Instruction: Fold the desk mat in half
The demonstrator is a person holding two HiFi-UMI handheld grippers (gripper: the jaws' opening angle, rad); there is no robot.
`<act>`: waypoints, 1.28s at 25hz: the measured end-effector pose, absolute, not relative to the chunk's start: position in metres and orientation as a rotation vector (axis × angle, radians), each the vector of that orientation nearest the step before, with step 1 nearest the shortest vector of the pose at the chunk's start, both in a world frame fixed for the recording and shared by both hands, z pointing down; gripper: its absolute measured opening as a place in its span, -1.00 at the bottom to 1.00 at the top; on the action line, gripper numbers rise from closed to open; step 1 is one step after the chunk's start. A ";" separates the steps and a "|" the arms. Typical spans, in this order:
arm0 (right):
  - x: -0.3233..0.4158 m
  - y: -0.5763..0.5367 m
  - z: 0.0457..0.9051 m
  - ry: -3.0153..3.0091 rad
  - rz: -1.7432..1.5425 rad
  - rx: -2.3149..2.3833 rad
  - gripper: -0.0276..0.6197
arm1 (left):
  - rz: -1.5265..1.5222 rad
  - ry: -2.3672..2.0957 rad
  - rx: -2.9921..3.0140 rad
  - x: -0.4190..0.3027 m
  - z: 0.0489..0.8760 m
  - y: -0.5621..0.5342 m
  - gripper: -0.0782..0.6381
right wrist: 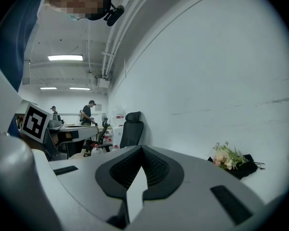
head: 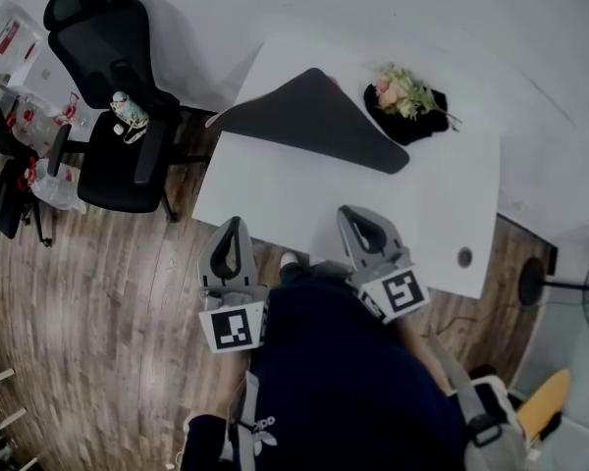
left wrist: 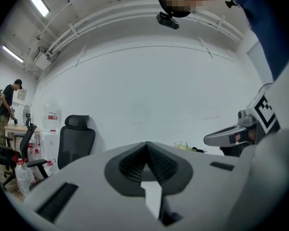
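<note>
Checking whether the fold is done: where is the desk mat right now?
In the head view, the desk mat lies on the far half of the white table, just left of the flowers in that picture.

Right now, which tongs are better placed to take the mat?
Likely right: the right tongs sit over the table, nearer the mat; the left tongs hang at its edge.

desk mat (head: 314, 121) upper centre on white table (head: 442, 214), flowers (head: 404, 93) right of it, left gripper (head: 233, 224) and right gripper (head: 349, 212) lower centre
</note>
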State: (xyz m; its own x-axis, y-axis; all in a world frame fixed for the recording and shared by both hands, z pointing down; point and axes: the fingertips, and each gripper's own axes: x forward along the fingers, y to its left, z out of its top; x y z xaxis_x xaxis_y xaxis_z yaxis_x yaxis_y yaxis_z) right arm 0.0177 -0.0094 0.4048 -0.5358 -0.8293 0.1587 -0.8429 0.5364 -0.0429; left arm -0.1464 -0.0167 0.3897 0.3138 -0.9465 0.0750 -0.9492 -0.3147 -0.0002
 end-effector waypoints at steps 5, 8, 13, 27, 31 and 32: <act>0.018 -0.018 0.394 -2.665 0.172 1.422 -0.91 | 0.093 -1.802 2.530 -0.148 0.382 -0.019 -0.78; 0.024 -0.031 0.387 -2.683 0.178 1.357 -0.91 | 0.085 -1.797 2.538 -0.146 0.377 -0.024 -0.78; 0.035 -0.045 0.373 -2.696 0.078 1.285 -0.91 | 0.073 -1.797 2.555 -0.141 0.368 -0.031 -0.78; 0.053 -0.035 0.377 -2.641 0.098 1.290 -0.91 | 0.105 -1.784 2.597 -0.139 0.365 -0.034 -0.78; 0.048 -0.033 0.376 -2.642 0.119 1.275 -0.91 | 0.103 -1.784 2.590 -0.140 0.367 -0.034 -0.78; 0.047 -0.034 0.376 -2.641 0.108 1.272 -0.91 | 0.103 -1.783 2.589 -0.140 0.367 -0.033 -0.78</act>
